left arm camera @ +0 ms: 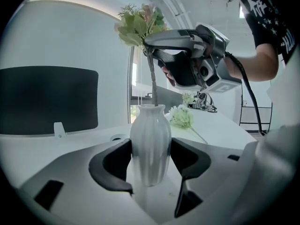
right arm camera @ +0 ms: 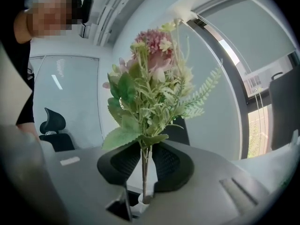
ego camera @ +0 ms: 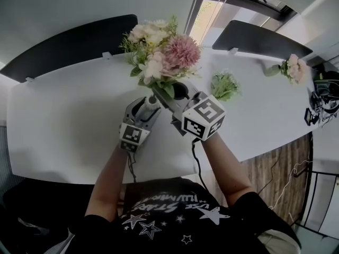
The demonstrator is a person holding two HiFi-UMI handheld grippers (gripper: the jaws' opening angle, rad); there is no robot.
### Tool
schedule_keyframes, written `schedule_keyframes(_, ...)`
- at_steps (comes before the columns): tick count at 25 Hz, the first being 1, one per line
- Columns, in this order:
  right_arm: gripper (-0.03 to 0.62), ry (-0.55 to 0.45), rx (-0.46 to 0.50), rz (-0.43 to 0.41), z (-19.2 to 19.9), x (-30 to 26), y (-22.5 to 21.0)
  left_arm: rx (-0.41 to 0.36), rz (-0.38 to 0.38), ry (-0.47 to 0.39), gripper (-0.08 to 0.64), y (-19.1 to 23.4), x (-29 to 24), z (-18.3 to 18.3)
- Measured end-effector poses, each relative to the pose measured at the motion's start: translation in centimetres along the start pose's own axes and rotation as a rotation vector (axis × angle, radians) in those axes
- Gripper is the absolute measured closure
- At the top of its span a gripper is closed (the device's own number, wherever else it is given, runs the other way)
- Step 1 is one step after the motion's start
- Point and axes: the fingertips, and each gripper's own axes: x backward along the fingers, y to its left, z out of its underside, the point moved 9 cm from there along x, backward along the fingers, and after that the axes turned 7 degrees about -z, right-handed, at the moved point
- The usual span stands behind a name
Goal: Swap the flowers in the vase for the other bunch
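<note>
Left gripper (left arm camera: 150,159): jaws clasp the white vase (left arm camera: 150,139), upright on the table (ego camera: 63,120). Right gripper (right arm camera: 144,162): jaws pinch the bouquet (right arm camera: 147,93) by its stems, just above the mouth. Stem ends look not yet clear of the neck, so removal is unfinished. Green-white bunch (ego camera: 225,84) lies nearby, untouched; inserting it remains.

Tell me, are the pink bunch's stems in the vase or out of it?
In. The stems run from the right tongs down into the mouth of the white vase, gripped by the left tongs.
</note>
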Motion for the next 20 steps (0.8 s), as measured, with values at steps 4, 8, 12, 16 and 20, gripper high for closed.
schedule_keyframes(4, 0.517, -0.023, 0.013, 0.01, -1.7, 1.3, 0.3, -0.007, -0.004, -0.003, 0.289, -0.2, 0.0, -0.1)
schedule_keyframes(8, 0.518, -0.055, -0.001, 0.019, -3.1, 2.8, 0.6, -0.03, -0.02, 0.009, 0.288, 0.2, 0.0, 0.1)
schedule_keyframes(12, 0.52, -0.07, -0.018, 0.043, -3.2, 5.3, 0.4, -0.015, -0.009, 0.007, 0.288, -1.0, -0.1, -0.1)
schedule_keyframes(16, 0.52, -0.069, -0.023, 0.074, -2.9, 8.2, 0.6, -0.055, -0.043, 0.048, 0.288, -2.1, 0.4, 0.1)
schedule_keyframes(20, 0.52, -0.048, -0.051, 0.13, -1.7, 9.6, 0.3, -0.031, -0.045, 0.051, 0.288, -1.5, 0.9, 0.5)
